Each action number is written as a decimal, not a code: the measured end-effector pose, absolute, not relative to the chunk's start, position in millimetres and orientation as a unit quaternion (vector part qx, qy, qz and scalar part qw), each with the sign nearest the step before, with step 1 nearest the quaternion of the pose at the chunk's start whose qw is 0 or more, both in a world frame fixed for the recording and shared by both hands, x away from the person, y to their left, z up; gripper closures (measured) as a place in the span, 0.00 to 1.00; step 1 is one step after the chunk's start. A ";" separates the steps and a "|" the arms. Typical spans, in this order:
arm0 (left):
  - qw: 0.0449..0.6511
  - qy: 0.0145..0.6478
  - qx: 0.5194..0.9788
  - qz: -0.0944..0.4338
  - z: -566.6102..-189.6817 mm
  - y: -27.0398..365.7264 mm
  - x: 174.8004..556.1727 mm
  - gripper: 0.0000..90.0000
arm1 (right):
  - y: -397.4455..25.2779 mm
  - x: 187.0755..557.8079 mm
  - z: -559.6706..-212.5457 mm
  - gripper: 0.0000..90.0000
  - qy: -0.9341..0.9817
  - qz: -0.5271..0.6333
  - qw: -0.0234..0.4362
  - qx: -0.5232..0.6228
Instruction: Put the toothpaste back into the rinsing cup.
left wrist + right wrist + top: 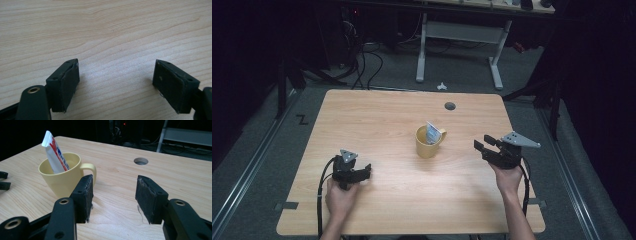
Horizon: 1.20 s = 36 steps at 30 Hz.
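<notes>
Both grippers are idling either side of a mug.

The yellow mug (428, 143) is standing mid-counter (377, 120) with a packet (432, 132) leaning inside. The left gripper (368, 171) and right gripper (482, 142) are hovering near, fingers (83, 195) released, grasping nothing.

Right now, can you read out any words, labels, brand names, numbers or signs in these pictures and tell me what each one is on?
Nothing here reads as legible text.
White sachet standing in the yellow ceramic mug: red and blue print, too blurred to read.
Grey floor left of the wooden table: a black mark shaped like "Z"; whether it is a letter cannot be told.
Black left gripper and black right gripper: no lettering seen.
</notes>
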<state>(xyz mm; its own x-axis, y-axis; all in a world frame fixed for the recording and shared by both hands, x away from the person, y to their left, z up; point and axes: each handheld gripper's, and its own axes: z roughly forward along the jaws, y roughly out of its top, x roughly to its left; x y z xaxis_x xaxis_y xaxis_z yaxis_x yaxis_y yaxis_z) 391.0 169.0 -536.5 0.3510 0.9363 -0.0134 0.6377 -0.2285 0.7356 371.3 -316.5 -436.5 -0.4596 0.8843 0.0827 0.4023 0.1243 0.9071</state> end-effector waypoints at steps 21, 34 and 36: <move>0.333 0.524 0.751 0.223 -536.5 169.1 391.0 0.24 | -331.6 364.7 -449.9 0.54 0.699 0.469 0.251 0.478; 0.333 0.524 0.751 0.224 -536.5 169.0 391.0 0.24 | -333.8 362.5 -459.5 0.55 0.701 0.461 0.251 0.483; 0.334 0.524 0.751 0.223 -536.4 169.1 391.0 0.24 | -334.4 362.2 -461.5 0.56 0.701 0.459 0.249 0.486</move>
